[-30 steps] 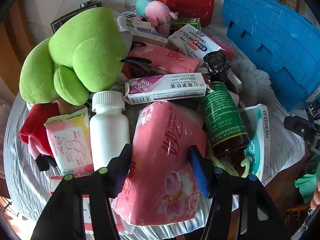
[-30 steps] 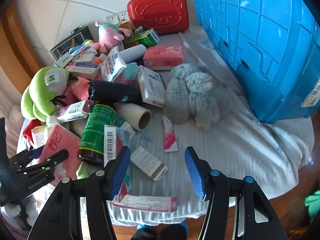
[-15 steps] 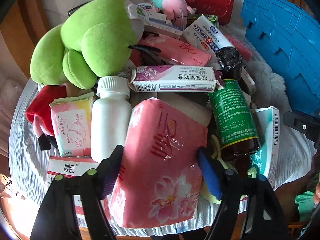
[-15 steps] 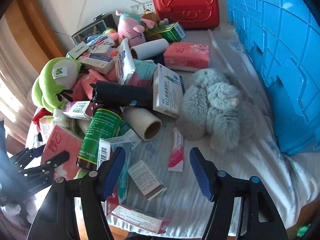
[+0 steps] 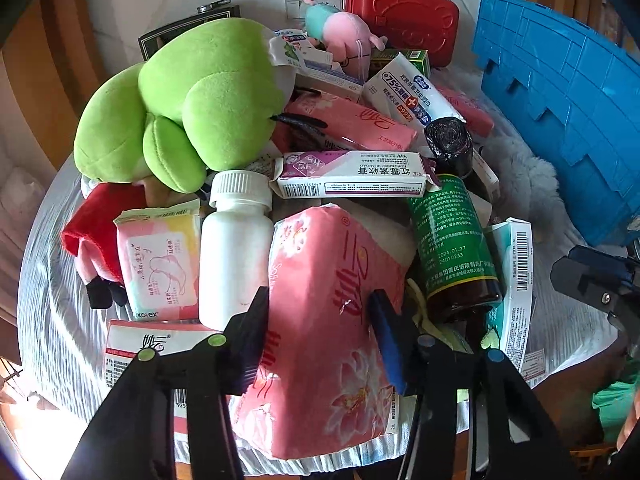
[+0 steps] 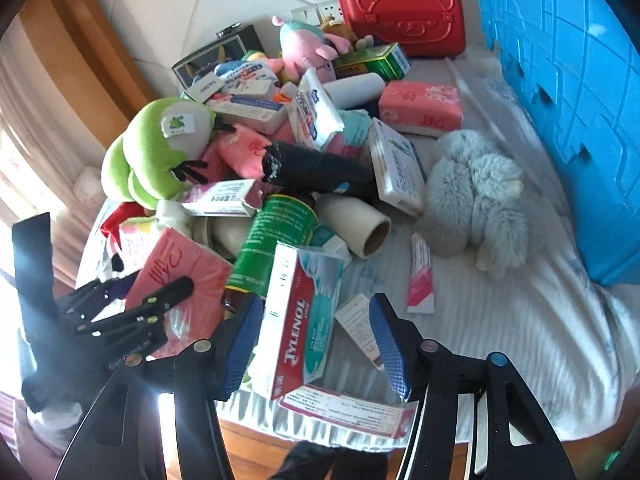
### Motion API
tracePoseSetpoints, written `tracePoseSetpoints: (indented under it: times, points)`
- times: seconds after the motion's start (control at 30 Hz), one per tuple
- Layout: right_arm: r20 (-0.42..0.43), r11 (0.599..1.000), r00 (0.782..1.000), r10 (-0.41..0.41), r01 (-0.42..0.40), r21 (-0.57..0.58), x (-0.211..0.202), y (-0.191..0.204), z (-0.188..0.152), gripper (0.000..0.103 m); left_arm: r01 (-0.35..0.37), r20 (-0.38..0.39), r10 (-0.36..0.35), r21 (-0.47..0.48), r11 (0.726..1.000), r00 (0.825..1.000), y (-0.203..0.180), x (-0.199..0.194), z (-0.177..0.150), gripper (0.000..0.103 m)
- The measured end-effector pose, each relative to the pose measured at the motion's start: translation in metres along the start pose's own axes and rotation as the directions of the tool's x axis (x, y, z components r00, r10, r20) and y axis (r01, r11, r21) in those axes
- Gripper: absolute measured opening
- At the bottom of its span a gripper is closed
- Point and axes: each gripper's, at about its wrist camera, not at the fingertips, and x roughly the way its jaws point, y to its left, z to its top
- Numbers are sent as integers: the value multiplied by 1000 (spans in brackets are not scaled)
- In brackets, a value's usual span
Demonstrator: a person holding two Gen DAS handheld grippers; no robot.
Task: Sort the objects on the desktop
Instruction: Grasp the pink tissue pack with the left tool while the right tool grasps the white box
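Observation:
A heap of packs, boxes, bottles and plush toys covers the table. My left gripper (image 5: 320,328) has its jaws closing on a pink tissue pack (image 5: 320,280) at the front of the heap, and both pads press into its wrapper. From the right wrist view the same left gripper (image 6: 132,320) sits over that pink tissue pack (image 6: 180,276). My right gripper (image 6: 316,340) is also closing, with a red and teal Tylenol box (image 6: 300,320) between its jaws. The box lies against the left pad; the right pad (image 6: 388,344) stands apart from it.
A blue crate (image 6: 560,80) walls off the right side. A red case (image 6: 404,8) stands at the back. A green frog plush (image 5: 192,104), white bottle (image 5: 236,256) and green-labelled bottle (image 5: 452,240) surround the pink pack. A grey plush (image 6: 476,196) lies on the white cloth (image 6: 520,340).
The left jaws spread wider around the pink pack, then closed in on it. The right gripper swung left toward the heap, and the Tylenol box now lies between its jaws.

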Motion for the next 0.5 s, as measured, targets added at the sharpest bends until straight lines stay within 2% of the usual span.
tracePoseSetpoints:
  times: [0.07, 0.13, 0.27, 0.33, 0.43, 0.5]
  points:
    - [-28, 1000, 1000, -7, 7, -17, 4, 10, 0, 54, 3, 20, -3, -1, 1000, 1000, 2, -5, 2, 48]
    - [-63, 1000, 998, -5, 5, -6, 14, 15, -4, 43, -4, 51, 4, 8, 1000, 999, 2, -14, 4, 48]
    - [-102, 999, 994, -26, 28, 20, 32, 21, -14, 38, -48, 114, 43, 42, 998, 993, 2, -32, 9, 49]
    - [-107, 998, 993, -44, 48, 31, 40, 22, -15, 30, -47, 131, 41, 46, 998, 991, 4, -37, 13, 49]
    - [-96, 996, 993, -69, 74, 55, 43, 20, -17, 24, -52, 149, 43, 58, 997, 988, 4, -45, 16, 49]
    - [-57, 995, 995, -83, 86, 55, 32, 24, -15, 22, -56, 169, 44, 68, 996, 985, 3, -53, 19, 49]
